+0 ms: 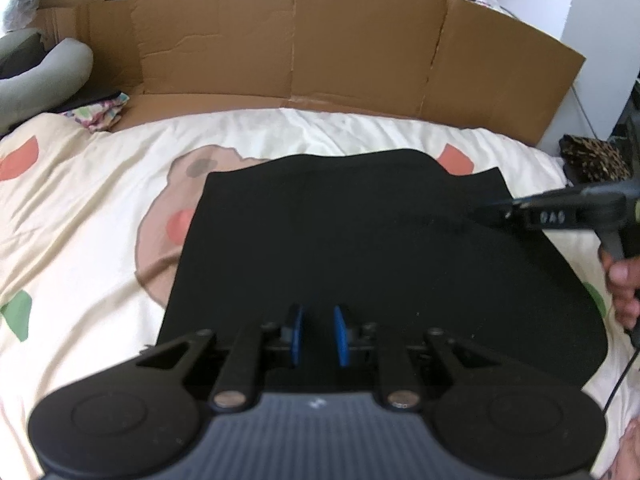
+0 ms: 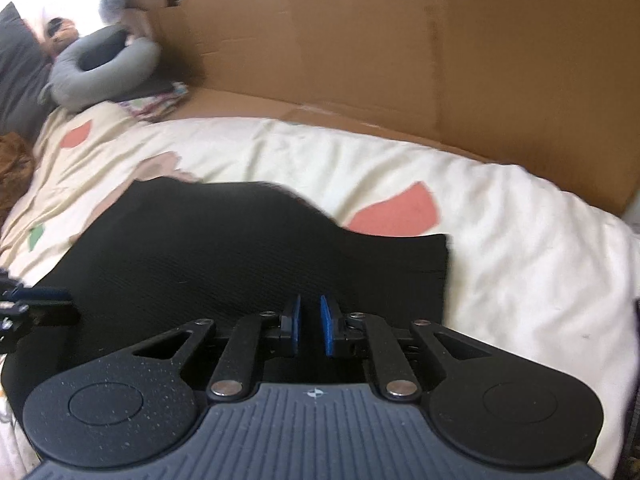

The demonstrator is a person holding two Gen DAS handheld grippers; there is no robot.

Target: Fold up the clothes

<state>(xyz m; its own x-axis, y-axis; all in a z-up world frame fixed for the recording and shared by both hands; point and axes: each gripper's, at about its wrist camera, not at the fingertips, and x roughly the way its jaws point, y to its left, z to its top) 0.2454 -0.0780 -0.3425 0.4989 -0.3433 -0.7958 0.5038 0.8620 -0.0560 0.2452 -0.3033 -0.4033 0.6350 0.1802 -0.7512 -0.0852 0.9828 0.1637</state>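
- Flat black ribbed garment (image 1: 360,240) spread on cream patterned bed cover (image 1: 80,220).
- Left gripper (image 1: 319,334) narrowly parted, empty, above near hem.
- Right gripper (image 2: 310,326) likewise parted, gripping nothing.

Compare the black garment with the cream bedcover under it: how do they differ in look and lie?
The black garment is plain and dark; the cream bedcover is pale with coral, green and tan patches. The garment lies flat and smooth with straight edges; the bedcover is wrinkled. The garment covers only the middle; the bedcover spreads well past it. Both are soft fabric lying on the bed.
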